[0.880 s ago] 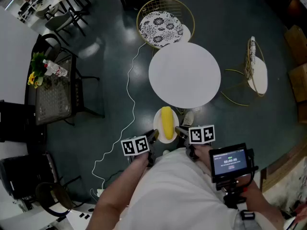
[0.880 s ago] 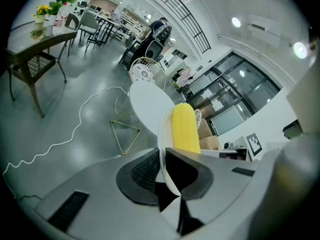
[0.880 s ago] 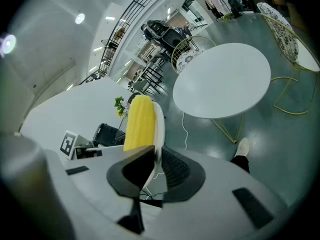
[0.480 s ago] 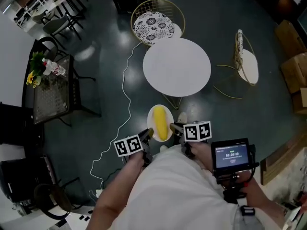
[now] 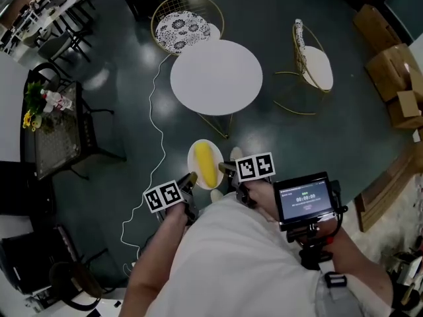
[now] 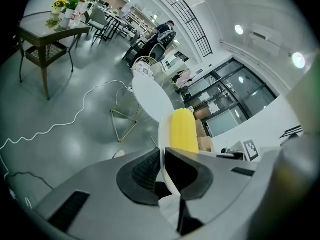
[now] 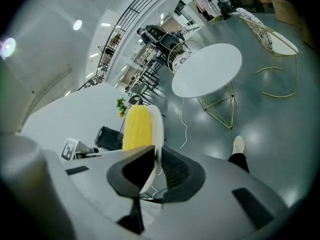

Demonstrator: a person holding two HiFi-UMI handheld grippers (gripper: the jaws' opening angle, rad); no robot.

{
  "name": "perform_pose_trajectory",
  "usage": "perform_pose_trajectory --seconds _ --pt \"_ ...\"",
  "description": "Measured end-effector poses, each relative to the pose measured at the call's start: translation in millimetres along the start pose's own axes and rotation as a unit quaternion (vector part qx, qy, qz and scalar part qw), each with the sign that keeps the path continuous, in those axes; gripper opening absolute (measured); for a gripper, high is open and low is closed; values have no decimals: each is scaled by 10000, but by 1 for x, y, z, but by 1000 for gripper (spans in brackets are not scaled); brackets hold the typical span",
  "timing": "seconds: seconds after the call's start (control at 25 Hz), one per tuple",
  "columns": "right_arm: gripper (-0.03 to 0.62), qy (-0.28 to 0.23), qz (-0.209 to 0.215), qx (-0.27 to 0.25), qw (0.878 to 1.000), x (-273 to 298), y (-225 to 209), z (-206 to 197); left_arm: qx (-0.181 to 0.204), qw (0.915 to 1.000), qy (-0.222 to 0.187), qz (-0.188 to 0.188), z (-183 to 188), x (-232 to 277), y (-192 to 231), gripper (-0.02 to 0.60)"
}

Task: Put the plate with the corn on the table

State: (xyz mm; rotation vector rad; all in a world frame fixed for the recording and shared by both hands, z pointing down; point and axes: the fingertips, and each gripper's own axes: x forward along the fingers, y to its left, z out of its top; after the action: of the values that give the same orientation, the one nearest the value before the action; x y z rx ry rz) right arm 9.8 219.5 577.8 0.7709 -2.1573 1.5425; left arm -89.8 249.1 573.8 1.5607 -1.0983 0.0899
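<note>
A white plate carrying a yellow corn cob is held in the air between both grippers, short of the round white table. My left gripper is shut on the plate's left rim, with the corn just beyond the jaws. My right gripper is shut on the plate's right rim, the corn lying against it. The table stands ahead, its top bare.
Two gold wire chairs flank the table. A white cable snakes across the dark floor. A side table with flowers stands at the left. Cardboard boxes sit at the right. A phone on a mount is by my right arm.
The view has shifted: the table and chairs now lie farther up and left in the head view. The plate with the corn stays gripped by both grippers, moved slightly left.
</note>
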Motion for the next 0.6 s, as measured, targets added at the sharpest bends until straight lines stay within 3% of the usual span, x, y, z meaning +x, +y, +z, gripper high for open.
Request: perform_pose_trajectory --seconds 0.6 --pt "46 -192 63 83 9998 -8 -5 -9 110 9999 -21 -98 -12 2 -1 40"
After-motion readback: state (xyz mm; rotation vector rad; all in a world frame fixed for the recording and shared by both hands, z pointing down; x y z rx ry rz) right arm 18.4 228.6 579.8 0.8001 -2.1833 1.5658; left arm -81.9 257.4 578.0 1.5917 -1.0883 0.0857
